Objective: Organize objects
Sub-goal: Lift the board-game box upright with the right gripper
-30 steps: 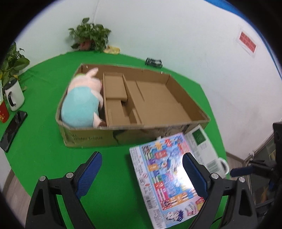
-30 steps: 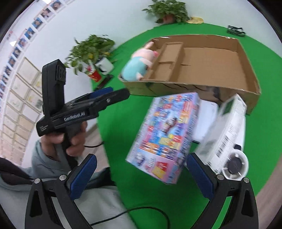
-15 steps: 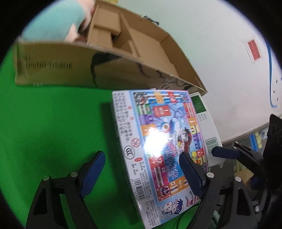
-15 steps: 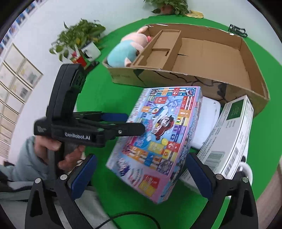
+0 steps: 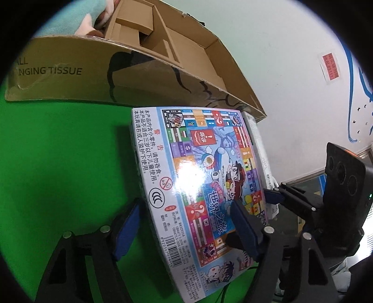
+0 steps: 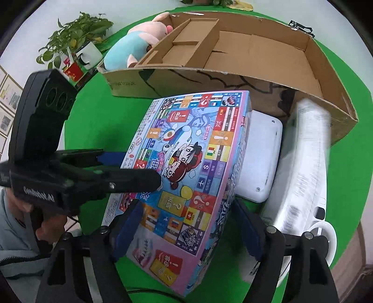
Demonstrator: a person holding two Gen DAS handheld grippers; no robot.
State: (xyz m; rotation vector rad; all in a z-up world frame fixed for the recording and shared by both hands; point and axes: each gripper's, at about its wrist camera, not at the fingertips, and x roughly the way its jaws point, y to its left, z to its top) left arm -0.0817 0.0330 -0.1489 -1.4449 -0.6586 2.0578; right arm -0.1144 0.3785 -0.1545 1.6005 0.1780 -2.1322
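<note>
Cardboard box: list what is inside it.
In the cardboard box, a plush pig in a light blue outfit lies in the end compartment beside cardboard dividers. The large compartment's visible floor is bare; the near wall hides its front strip.

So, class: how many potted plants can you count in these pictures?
2. One potted plant stands left of the cardboard box, beside a white mug; another plant peeks in at the top edge behind the box. Others may be hidden.
</note>
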